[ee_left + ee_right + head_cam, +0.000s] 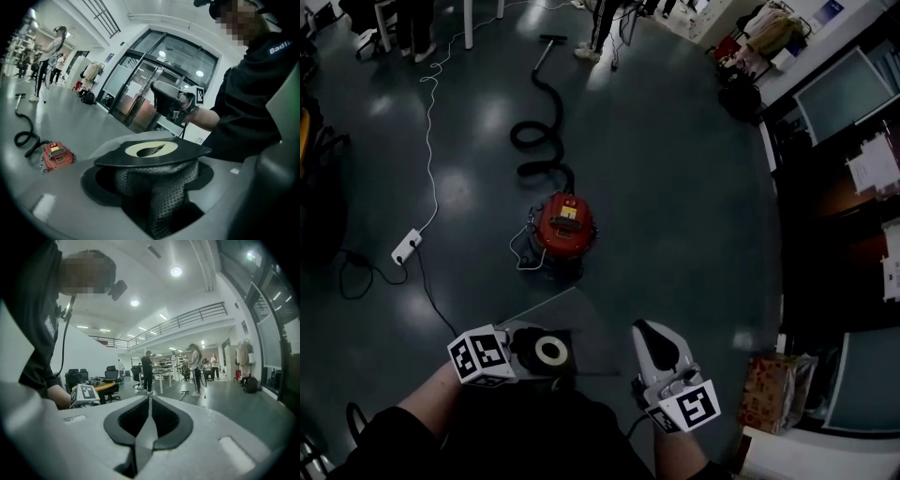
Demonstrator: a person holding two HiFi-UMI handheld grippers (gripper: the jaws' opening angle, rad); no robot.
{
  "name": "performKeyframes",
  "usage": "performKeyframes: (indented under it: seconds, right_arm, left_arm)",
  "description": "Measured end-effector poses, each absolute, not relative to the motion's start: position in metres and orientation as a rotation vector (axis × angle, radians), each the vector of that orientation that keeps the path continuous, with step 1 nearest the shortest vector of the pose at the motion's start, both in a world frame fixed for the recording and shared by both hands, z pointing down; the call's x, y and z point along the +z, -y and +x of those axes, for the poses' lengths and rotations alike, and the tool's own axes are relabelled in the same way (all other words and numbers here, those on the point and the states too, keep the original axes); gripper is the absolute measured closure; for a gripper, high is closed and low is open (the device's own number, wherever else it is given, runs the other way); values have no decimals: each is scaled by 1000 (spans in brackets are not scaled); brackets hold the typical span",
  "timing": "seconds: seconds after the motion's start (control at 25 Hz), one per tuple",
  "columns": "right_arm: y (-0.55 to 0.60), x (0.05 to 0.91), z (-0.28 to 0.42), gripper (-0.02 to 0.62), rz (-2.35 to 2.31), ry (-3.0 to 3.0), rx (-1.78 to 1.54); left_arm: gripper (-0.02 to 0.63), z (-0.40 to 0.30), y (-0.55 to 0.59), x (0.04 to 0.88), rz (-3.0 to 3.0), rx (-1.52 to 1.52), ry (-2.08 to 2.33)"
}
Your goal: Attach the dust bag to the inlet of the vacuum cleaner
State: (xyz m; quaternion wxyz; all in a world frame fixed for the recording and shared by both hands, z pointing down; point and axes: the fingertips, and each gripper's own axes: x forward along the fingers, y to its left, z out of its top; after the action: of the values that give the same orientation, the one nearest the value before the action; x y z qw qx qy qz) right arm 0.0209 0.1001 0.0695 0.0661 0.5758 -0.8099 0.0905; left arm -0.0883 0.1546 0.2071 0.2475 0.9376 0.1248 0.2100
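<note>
Dust bag (159, 201): you hold it in your left gripper (525, 352), low in the head view, close in front of you. It is well apart from the vacuum cleaner (564, 225) out on the floor.
Collar (112, 161): flat black plate, rounded on one side and tapering to a point on the other. It lies nearly level over your jaws, and a pale cream ring (136, 150) surrounds its dark opening.
Bag cloth: grey fabric with a fine dotted weave, bunched and folded, hanging from under the collar down between your jaws.
Left fingers: standing wide, clamped on the bunched cloth just below the collar.
Right gripper (149, 414): your fingers are drawn together to a thin seam with nothing between them. It is beside the bag, apart from it.
Vacuum body: round red drum, glossy, with a yellow label on top whose print is too small to read.
Hose (536, 141): black, snaking in loops from the drum to a straight wand (546, 56).
Power strip (406, 247): white block with a thin pale cord, left of the drum.
Floor (675, 187): dark, smooth, shiny with lamp glare.
Markers: black-and-white squares on each gripper's cube.
</note>
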Motion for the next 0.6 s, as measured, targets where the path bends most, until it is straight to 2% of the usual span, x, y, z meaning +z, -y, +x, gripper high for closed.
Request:
performKeyframes:
  seconds: [0.32,0.6]
  right_arm:
    - [-62,93,24,575,1767,2400,347]
    - [-39,134,68,575,1742,2470,394]
  left_arm:
    - [258,-81,-138,240,2484,591,-447]
    - [258,-45,-142,275,2329,606,-417]
